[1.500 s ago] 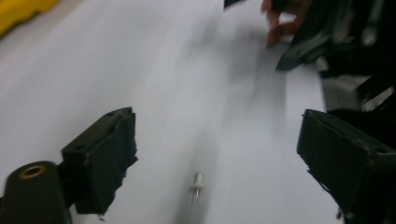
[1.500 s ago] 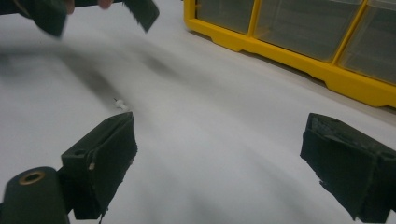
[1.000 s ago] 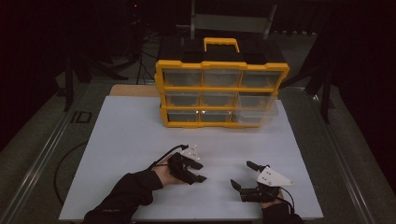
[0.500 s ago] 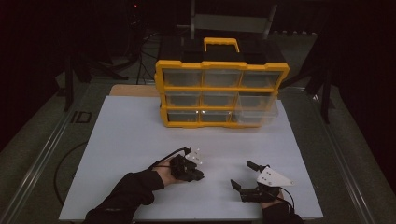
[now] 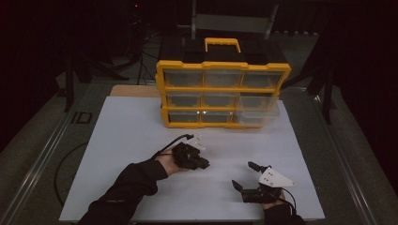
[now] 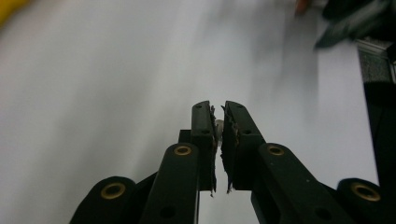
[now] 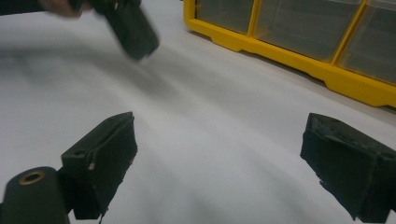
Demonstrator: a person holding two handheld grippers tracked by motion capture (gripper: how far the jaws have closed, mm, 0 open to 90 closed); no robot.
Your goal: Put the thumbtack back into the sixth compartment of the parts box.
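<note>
A matt white tabletop (image 5: 131,140) is carrying a glossy yellow plastic organiser (image 5: 223,93) with clear plastic drawers (image 5: 257,112); rough, frayed black pads (image 6: 229,140) are lining the jaws.

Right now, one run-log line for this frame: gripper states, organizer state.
left gripper: shut on small pale item, unidentifiable | right gripper: open, empty, over white board | yellow organizer: lower-right drawer pulled out

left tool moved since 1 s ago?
Yes. The left tool has rolled over and shifted slightly toward the near table edge, away from the yellow drawer organizer. Its jaws are shut.
</note>
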